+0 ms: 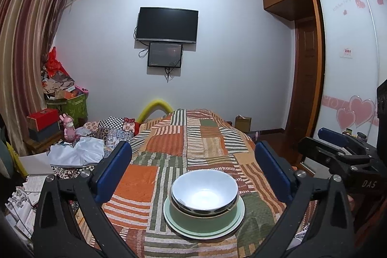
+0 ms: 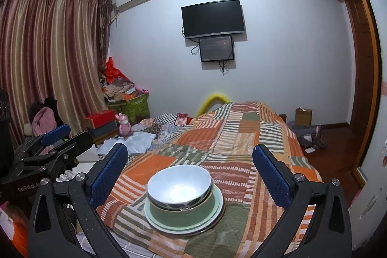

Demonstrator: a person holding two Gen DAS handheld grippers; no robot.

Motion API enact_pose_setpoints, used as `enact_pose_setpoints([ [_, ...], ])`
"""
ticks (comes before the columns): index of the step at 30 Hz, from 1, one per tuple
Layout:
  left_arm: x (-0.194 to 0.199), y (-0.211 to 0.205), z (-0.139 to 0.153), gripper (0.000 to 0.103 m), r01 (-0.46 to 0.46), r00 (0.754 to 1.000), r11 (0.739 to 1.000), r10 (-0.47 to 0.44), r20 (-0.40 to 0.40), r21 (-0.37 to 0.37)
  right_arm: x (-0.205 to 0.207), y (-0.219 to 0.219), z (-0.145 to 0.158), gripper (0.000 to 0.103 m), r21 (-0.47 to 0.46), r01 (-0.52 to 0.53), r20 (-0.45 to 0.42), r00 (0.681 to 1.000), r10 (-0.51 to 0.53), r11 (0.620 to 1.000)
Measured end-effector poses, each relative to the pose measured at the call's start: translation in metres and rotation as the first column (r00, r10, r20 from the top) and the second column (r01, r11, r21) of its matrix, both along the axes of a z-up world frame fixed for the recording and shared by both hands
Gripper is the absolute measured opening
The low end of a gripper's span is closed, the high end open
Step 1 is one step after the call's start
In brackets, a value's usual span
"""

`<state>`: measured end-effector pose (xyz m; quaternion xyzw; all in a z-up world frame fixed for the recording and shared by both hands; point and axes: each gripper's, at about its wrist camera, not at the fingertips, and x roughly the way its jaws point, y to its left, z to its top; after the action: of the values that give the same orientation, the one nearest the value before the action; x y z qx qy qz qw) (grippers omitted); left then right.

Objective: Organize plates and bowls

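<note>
Glossy round bowl (image 1: 204, 192) – nested stack – patchwork quilt (image 1: 193, 137).

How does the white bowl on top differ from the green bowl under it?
The white bowl is pale and glossy inside with a dark patterned outside; the green bowl is plain matte green. The white bowl flares outward and sits nested on top; the green bowl has straighter walls and rests on the pale plate. Both stand upright, stacked.
</note>
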<state>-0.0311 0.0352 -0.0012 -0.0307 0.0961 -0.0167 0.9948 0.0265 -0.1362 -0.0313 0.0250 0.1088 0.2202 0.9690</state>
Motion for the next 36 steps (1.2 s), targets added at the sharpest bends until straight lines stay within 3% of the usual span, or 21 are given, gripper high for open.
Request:
enact_pose_setpoints([
  [36,0.0034,0.0007,-0.0053,0.103,0.012,1.0,1.0,-0.012,-0.011,-0.014,-0.0078,-0.0022,0.0015,0.103,-0.015,0.014,0.019,1.0,-0.014,1.0],
])
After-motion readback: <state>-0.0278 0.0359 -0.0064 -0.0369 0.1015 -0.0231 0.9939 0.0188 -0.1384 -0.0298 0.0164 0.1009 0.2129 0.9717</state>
